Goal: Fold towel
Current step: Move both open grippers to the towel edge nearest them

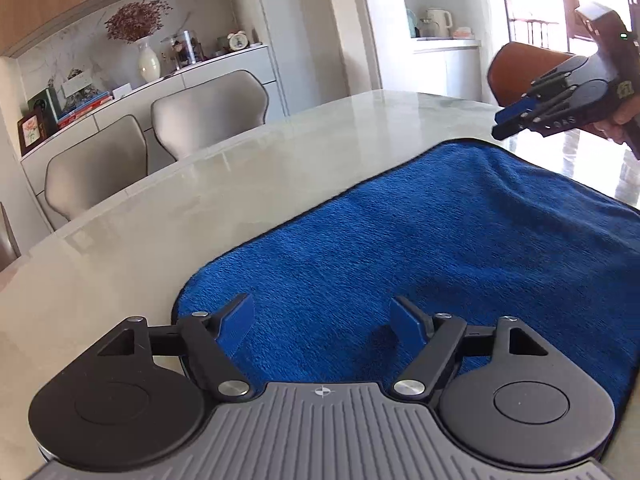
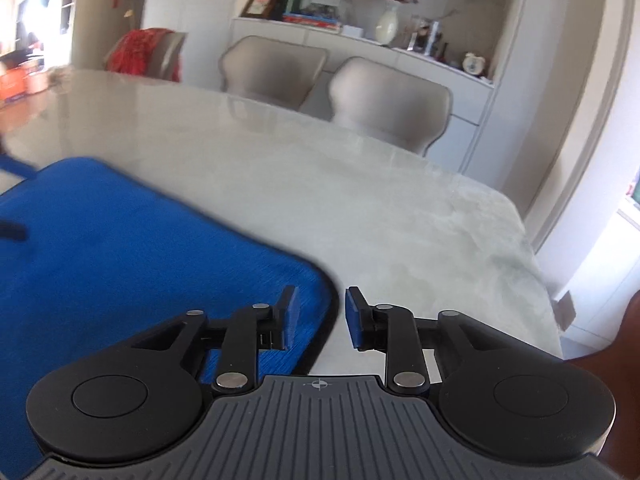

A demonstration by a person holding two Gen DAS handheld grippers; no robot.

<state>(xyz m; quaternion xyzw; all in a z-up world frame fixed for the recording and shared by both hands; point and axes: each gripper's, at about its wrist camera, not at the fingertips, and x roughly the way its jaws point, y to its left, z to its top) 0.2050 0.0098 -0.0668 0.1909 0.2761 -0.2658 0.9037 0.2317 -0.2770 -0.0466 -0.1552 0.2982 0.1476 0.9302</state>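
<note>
Dining rm, pale marble table [image 1: 248, 184]; blue towel [image 1: 420, 248] lies flat on it.
L gripper [image 1: 322, 326]: fingers spread wide, nothing between them, poised over towel's near-left corner. R gripper [image 2: 320, 316]: fingers parted w/ a narrow gap, empty, straddling the towel's right corner edge; left finger over cloth, right finger over bare table. Beyond: two beige chairs [image 2: 332, 76], sideboard w/ white vase [image 2: 388, 24].

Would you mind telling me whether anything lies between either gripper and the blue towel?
Nothing visible does. The left gripper is open directly over the blue towel, and the right gripper is open at its corner. The table around the towel shows nothing else.
</note>
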